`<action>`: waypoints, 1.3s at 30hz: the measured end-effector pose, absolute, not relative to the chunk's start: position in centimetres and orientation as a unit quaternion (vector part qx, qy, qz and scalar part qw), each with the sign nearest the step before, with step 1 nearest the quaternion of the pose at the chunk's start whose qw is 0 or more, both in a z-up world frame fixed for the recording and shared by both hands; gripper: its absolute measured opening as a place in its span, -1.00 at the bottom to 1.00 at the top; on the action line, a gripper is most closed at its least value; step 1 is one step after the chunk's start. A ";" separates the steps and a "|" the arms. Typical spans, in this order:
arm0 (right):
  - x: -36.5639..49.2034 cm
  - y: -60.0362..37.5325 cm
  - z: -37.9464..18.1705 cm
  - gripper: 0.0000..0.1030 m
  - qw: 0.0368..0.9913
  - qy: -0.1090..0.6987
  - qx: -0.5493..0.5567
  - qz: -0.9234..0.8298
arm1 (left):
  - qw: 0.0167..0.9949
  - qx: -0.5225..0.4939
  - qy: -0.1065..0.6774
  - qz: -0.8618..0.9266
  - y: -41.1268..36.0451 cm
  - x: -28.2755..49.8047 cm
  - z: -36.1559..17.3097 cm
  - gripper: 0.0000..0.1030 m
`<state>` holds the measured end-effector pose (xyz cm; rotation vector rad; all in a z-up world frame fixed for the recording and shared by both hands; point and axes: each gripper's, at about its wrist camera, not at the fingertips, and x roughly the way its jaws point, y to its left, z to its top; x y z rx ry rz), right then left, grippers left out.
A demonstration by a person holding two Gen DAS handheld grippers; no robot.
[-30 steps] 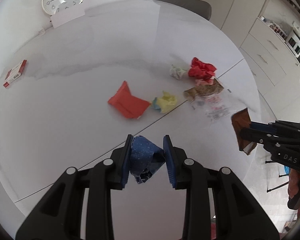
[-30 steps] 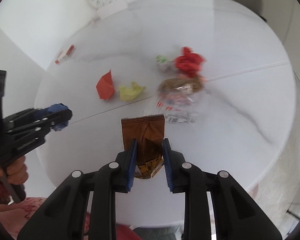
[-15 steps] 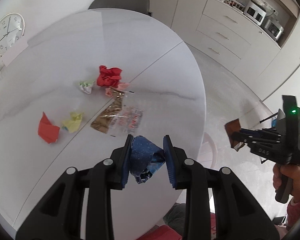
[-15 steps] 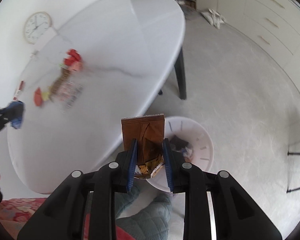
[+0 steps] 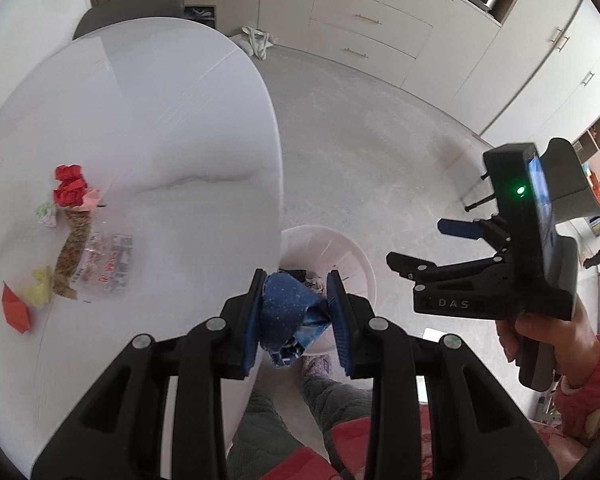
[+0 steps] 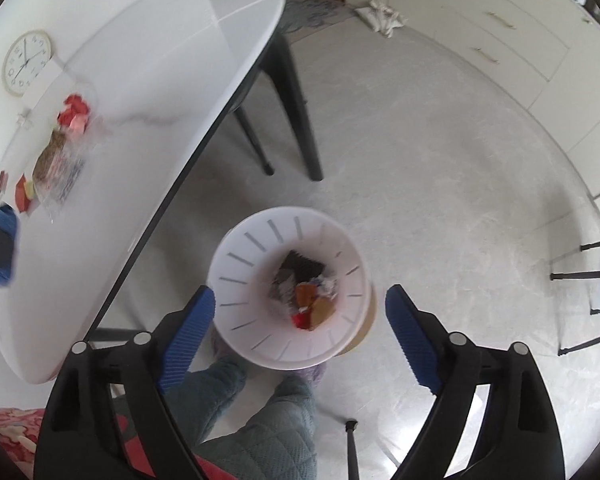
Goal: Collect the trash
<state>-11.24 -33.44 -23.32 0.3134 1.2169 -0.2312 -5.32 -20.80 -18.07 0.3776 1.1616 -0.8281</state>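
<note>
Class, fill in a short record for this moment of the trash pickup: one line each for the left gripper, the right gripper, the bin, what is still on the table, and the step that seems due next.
left gripper: shut on blue crumpled wrapper, above the bin's near edge
right gripper: open, nothing between its fingers; its jaws have just been opening, over the bin
bin: white, on the floor beside the table, scraps inside
table: red paper ball, clear plastic bag, yellow scrap, folded red paper
next step: probably release the blue wrapper into the bin
</note>
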 end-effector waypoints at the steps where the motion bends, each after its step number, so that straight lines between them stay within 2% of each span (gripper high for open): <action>1: -11.6 -34.2 -22.6 0.78 0.806 0.562 0.145 -0.119 | 0.732 0.173 0.534 -0.385 -21.7 -5.6 -18.6 -0.41; 3: -12.4 -35.8 -21.3 0.87 0.809 0.550 0.139 -0.153 | 0.720 0.174 0.547 -0.391 -23.2 -5.9 -19.6 -0.41; 7: -13.4 -38.2 -19.8 0.88 0.811 0.539 0.145 -0.178 | 0.695 0.173 0.571 -0.402 -25.8 -6.5 -21.9 -0.40; 9: -13.9 -38.8 -19.5 0.88 0.811 0.535 0.149 -0.183 | 0.689 0.176 0.578 -0.401 -26.8 -6.9 -22.7 -0.33; 11: -14.2 -39.3 -19.2 0.89 0.813 0.531 0.148 -0.186 | 0.685 0.177 0.584 -0.398 -27.5 -7.3 -23.4 0.09; 14: -14.3 -39.6 -19.2 0.89 0.813 0.530 0.149 -0.187 | 0.692 0.174 0.582 -0.390 -28.0 -7.6 -23.5 0.49; 19: -14.4 -39.6 -19.1 0.89 0.813 0.532 0.153 -0.181 | 0.705 0.185 0.568 -0.383 -28.1 -7.9 -22.6 0.77; 23: -14.0 -39.2 -19.0 0.89 0.814 0.532 0.152 -0.175 | 0.714 0.187 0.563 -0.373 -27.7 -7.7 -22.1 0.84; 32: -12.4 -36.6 -17.9 0.89 0.826 0.524 0.141 -0.151 | 0.739 0.165 0.555 -0.344 -24.7 -6.7 -20.2 0.85; 39: -10.1 -33.2 -16.0 0.89 0.844 0.508 0.134 -0.107 | 0.774 0.129 0.543 -0.299 -19.5 -4.3 -17.6 0.85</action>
